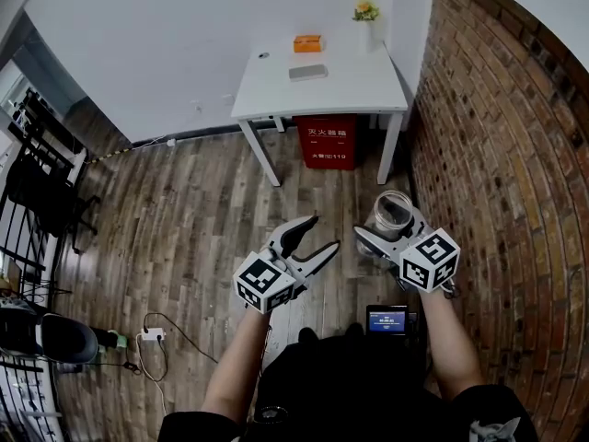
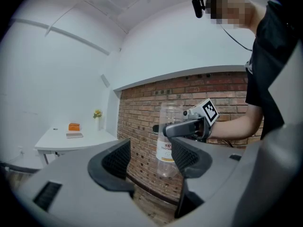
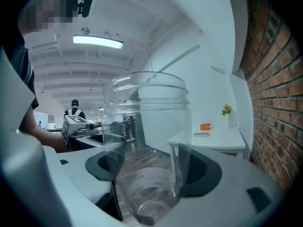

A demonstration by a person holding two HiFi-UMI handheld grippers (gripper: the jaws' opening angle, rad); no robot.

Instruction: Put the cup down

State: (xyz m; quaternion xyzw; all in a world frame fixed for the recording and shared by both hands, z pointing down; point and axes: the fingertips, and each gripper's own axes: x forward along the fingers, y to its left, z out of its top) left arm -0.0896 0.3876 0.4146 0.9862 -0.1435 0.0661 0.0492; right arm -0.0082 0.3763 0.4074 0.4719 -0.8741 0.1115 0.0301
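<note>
Between jaws of right gripper (image 3: 152,167): clear cup (image 3: 144,122), upright, clamped; left gripper (image 2: 150,161) alongside, jaws apart, empty.

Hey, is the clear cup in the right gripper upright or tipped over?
Upright. The cup stands mouth up between the jaws of the right gripper; the left gripper view shows its sides vertical.

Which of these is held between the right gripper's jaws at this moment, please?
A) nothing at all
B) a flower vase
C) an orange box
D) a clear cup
D: in the right gripper view the clear cup stands upright between the pads of the right gripper, which press on its sides, while the orange box and flower vase sit on the white table ahead.
</note>
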